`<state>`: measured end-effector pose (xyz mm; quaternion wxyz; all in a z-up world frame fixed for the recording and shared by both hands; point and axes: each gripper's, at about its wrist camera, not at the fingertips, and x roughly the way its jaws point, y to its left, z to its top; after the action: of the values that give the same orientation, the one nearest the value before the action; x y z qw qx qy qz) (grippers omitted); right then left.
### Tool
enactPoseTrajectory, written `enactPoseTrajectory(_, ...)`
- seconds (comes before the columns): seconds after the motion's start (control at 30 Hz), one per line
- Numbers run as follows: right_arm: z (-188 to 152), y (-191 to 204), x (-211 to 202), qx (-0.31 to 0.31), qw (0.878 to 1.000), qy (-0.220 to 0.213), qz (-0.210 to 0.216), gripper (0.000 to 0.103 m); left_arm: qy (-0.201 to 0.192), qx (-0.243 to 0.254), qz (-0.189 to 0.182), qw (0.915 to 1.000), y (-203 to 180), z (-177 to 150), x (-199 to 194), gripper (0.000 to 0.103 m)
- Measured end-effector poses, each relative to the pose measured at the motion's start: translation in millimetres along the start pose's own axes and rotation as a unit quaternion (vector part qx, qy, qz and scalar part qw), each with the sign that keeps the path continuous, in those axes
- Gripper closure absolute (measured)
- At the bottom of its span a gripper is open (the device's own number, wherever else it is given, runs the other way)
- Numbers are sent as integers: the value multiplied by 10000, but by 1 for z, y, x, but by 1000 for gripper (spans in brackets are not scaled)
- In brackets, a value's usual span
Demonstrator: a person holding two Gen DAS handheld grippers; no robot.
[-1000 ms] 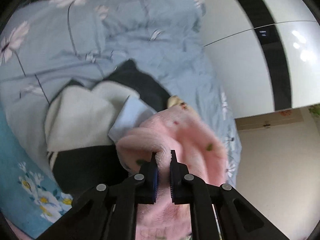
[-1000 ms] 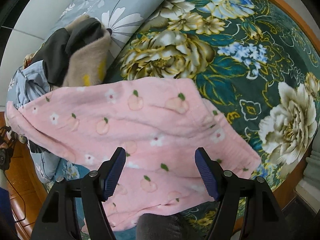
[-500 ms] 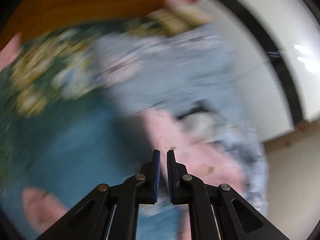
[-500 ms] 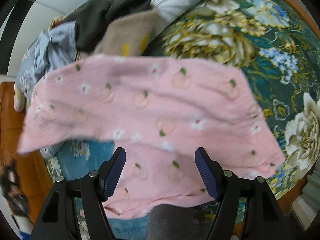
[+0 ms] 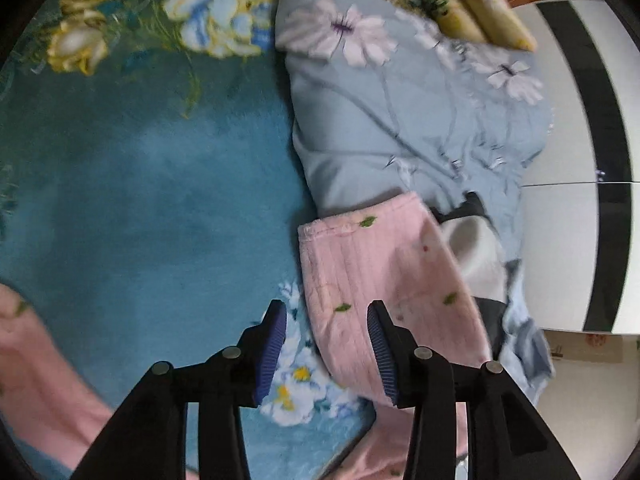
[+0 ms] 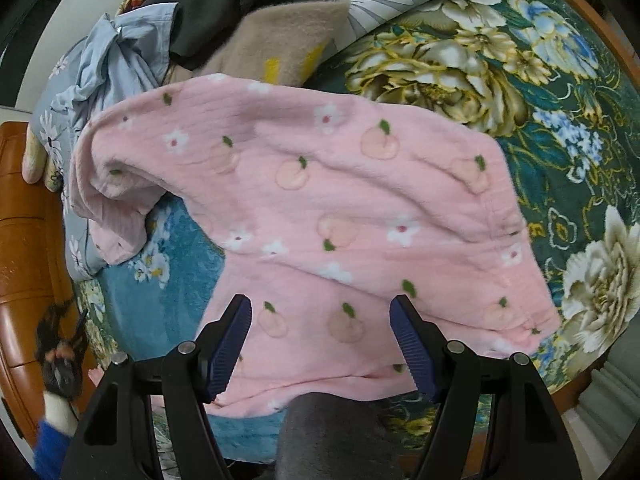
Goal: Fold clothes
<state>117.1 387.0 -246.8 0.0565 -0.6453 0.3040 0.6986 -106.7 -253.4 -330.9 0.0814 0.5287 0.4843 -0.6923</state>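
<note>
The pink fleece garment (image 6: 328, 216), the one with the peach and little flower print, is spread out flat on the bed (image 6: 568, 128), over the teal-and-green floral bedspread. Its far end reaches right up to the pile of clothes (image 6: 224, 28) heaped at the edge of the bed, where a beige fuzzy piece, something dark and a crumpled light blue shirt (image 6: 116, 56) are all bunched together against a grey-blue floral duvet (image 5: 400, 120).

The right gripper (image 6: 320, 344) is held wide open just over the near edge of the pink garment, nothing pinched between the blue pads. Whether the fabric is actually touched can't be told from here.

The left gripper (image 5: 327, 344) is spread open too, with nothing gripped. A ribbed cuff end of the pink garment (image 5: 384, 280) is seen lying between and beyond its fingers, on the blue part of the bedspread and right beside the duvet. A white piece of clothing (image 5: 472, 244) is tucked just past that cuff. Things are a bit blurry in the left wrist view.
</note>
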Motion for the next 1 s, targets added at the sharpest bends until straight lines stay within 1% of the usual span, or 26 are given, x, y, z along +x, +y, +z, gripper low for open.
enactPoseTrajectory(0.1, -1, -10, 1, 56, 9999, 73, -127, 30, 98, 92, 272, 9995, -11, 4, 37, 57)
enactPoseTrajectory(0.2, 2, -22, 5, 186, 9993, 180, -271, 30, 106, 150, 441, 9989, -16, 10, 66, 57)
enactPoseTrajectory(0.37, 8, -33, 15, 285, 9980, 349, -442, 30, 128, 54, 648, 9978, -16, 18, 102, 57)
enactPoseTrajectory(0.4, 8, -32, 17, 296, 9978, 371, -458, 30, 130, 37, 677, 9976, -16, 18, 107, 59)
enactPoseTrajectory(0.47, 10, -32, 23, 317, 9973, 429, -498, 30, 112, -11, 638, 9979, -16, 17, 114, 59)
enactPoseTrajectory(0.5, 11, -31, 24, 326, 9972, 447, -508, 30, 87, -45, 621, 9980, -16, 16, 116, 63)
enactPoseTrajectory(0.53, 12, -29, 27, 334, 9971, 461, -508, 30, 63, -74, 607, 9981, -16, 16, 118, 72)
enactPoseTrajectory(0.57, 13, -28, 28, 329, 9971, 459, -501, 30, 34, -51, 638, 9979, -18, 15, 117, 78)
enactPoseTrajectory(0.6, 15, -25, 29, 320, 9973, 459, -486, 30, 4, -29, 669, 9978, -19, 15, 116, 90)
enactPoseTrajectory(0.63, 16, -22, 31, 310, 9974, 458, -471, 30, -25, -6, 700, 9975, -21, 14, 115, 97)
enactPoseTrajectory(0.7, 19, -16, 33, 271, 9975, 464, -452, 30, -85, 40, 756, 9971, -24, 13, 112, 99)
enactPoseTrajectory(0.8, 22, -4, 37, 166, 9979, 460, -425, 30, -232, 99, 529, 9983, -26, 12, 91, 99)
enactPoseTrajectory(0.87, 24, 4, 38, 110, 9981, 450, -409, 30, -462, 131, 228, 9986, -23, 12, 59, 99)
enactPoseTrajectory(0.97, 25, 13, 42, 65, 9984, 441, -359, 30, -805, 146, 69, 9966, -5, 13, 9, 99)
enactPoseTrajectory(1.0, 25, 13, 44, 63, 9984, 445, -352, 30, -914, 144, 118, 9956, 8, 17, -9, 99)
